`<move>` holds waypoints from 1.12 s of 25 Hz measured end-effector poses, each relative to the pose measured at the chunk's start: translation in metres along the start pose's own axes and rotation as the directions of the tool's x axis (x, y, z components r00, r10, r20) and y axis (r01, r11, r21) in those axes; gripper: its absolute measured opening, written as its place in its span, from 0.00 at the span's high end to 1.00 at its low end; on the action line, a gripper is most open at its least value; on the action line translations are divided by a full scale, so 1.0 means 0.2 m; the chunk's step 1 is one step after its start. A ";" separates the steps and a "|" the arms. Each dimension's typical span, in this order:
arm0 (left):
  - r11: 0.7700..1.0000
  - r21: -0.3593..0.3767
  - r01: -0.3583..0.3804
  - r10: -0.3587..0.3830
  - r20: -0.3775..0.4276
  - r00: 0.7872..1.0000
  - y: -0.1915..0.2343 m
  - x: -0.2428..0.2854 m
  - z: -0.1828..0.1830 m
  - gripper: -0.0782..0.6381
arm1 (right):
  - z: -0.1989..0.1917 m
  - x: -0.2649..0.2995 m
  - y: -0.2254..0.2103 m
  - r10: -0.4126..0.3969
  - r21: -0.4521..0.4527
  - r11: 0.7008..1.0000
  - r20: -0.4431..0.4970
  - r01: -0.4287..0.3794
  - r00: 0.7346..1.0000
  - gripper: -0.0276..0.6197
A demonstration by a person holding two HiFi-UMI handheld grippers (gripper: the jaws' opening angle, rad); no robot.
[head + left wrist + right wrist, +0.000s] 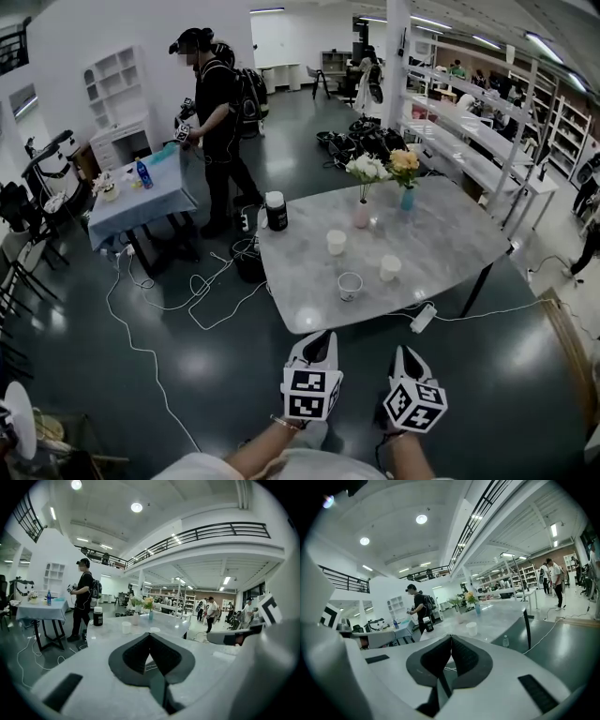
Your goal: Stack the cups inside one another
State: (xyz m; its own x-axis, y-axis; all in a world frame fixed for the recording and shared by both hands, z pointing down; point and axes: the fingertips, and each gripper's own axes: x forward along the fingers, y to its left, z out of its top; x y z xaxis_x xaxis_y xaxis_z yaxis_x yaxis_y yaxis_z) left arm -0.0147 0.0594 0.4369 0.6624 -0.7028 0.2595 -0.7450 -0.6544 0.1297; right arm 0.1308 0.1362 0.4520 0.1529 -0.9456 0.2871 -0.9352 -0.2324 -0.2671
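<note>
On the grey desk (450, 234) three white cups stand upright and apart: the near cup (350, 286) by the near edge, the right cup (390, 268) toward the right edge, and the far cup (336, 242) nearer the middle. The left gripper (321, 339) and right gripper (405, 356) hang short of the near edge, both closed and empty.
</note>
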 end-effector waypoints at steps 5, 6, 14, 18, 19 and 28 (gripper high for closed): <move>1.000 -0.009 -0.002 0.002 -0.010 1.000 0.10 0.15 0.02 0.90 | 0.03 0.18 0.02 -0.001 -0.002 1.000 -0.014 0.001 1.000 0.95; 1.000 -0.010 -0.004 0.004 -0.009 1.000 0.13 0.17 0.03 0.90 | 0.04 0.21 0.02 -0.001 -0.003 1.000 -0.013 0.001 1.000 0.95; 1.000 -0.023 -0.013 0.012 -0.023 1.000 0.26 0.43 0.12 0.90 | 0.16 0.49 0.00 -0.004 -0.009 1.000 -0.021 0.004 1.000 0.95; 0.999 -0.032 -0.010 0.009 -0.028 1.000 0.30 0.55 0.16 0.90 | 0.21 0.61 -0.02 -0.005 -0.016 1.000 -0.024 0.005 1.000 0.95; 0.999 -0.032 -0.009 0.008 -0.029 1.000 0.31 0.58 0.17 0.90 | 0.23 0.64 -0.02 -0.006 -0.019 1.000 -0.026 0.006 1.000 0.95; 0.999 -0.052 -0.015 0.012 -0.048 0.999 0.47 0.85 0.18 0.90 | 0.30 0.95 -0.03 0.005 -0.036 0.999 -0.041 -0.006 0.999 0.95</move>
State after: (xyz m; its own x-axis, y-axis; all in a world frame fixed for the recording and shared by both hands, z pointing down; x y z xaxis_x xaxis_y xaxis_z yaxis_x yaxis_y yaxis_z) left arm 0.0306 -0.1323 0.4592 0.6486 -0.6968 0.3062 -0.7579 -0.6283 0.1758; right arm 0.1848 -0.0563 0.4542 0.1354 -0.9365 0.3236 -0.9470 -0.2183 -0.2355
